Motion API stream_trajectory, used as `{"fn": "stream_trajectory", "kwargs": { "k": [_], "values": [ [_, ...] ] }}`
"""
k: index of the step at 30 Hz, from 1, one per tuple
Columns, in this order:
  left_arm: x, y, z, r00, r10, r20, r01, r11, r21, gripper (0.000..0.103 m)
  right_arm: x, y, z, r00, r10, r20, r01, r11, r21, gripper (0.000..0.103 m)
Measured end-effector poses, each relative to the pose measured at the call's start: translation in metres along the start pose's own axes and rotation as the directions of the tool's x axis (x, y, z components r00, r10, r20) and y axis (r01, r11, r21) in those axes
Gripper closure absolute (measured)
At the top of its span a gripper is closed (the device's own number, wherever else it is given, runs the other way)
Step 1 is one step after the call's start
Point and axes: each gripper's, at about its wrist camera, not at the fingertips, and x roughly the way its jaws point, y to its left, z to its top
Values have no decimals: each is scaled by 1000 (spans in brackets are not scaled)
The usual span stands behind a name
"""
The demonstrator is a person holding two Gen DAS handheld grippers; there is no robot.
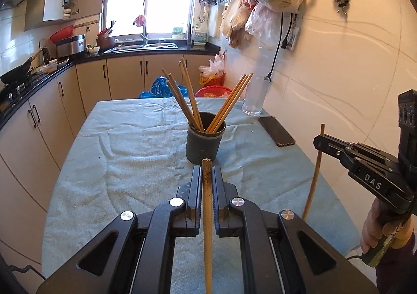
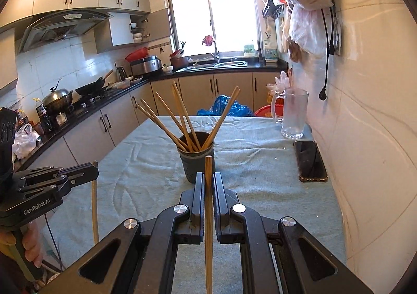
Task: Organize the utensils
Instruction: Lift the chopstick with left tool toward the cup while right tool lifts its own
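Note:
A dark grey cup (image 1: 204,141) (image 2: 196,161) stands mid-table on the blue-green cloth, with several wooden chopsticks (image 1: 187,96) (image 2: 179,122) fanning out of it. My left gripper (image 1: 207,174) is shut on one wooden chopstick (image 1: 207,216), held upright just short of the cup. My right gripper (image 2: 208,179) is shut on another chopstick (image 2: 208,216), also just short of the cup. Each gripper shows in the other's view: the right gripper (image 1: 322,141) with its chopstick (image 1: 314,176), the left gripper (image 2: 93,171) with its chopstick (image 2: 94,210). Both chopsticks hang above the cloth.
A dark phone (image 1: 276,131) (image 2: 310,161) lies by the tiled wall at the right. A clear glass jug (image 2: 293,114) (image 1: 255,96) stands at the far right corner. The cloth-covered table (image 1: 130,150) (image 2: 260,163) ends at a kitchen counter on the left and the wall on the right.

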Motion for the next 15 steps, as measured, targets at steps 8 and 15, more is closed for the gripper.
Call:
{"fn": "stream_trajectory", "kwargs": {
  "k": [8, 15],
  "values": [
    [-20, -7, -3, 999, -15, 32, 15, 1000, 10, 96, -7, 6, 0, 1000, 4, 14, -4, 1000, -9, 97],
    [-31, -6, 4, 997, -54, 50, 55, 998, -10, 96, -10, 7, 3, 1000, 6, 26, -5, 1000, -13, 97]
  ]
}}
